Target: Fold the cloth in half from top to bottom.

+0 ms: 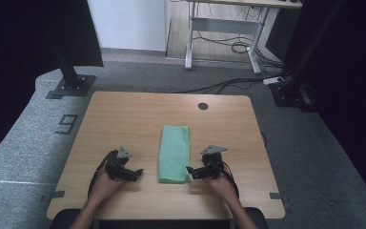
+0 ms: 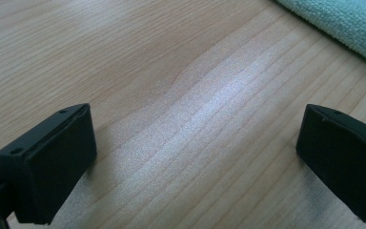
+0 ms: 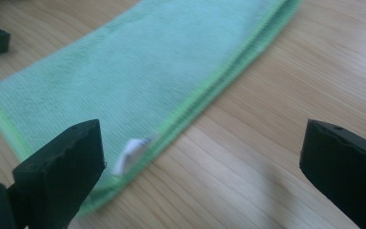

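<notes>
**Green cloth folded on the table, both grippers spread beside its near end**

Green cloth (image 1: 175,152) lies as a long folded strip at the middle of the table (image 1: 124,119) in the high view, running from twelve to six o'clock. The left gripper (image 1: 137,172) sits at its eight o'clock, the right gripper (image 1: 189,170) just beside its five o'clock corner.

From the left gripper view, the jaws stand wide apart over bare wood, the cloth (image 2: 343,21) off at one o'clock.

From the right gripper view, the jaws gape empty, straddling the layered edge near a small white tag (image 3: 132,151). To grip well, I judge it should slide low under all layers before closing.
</notes>
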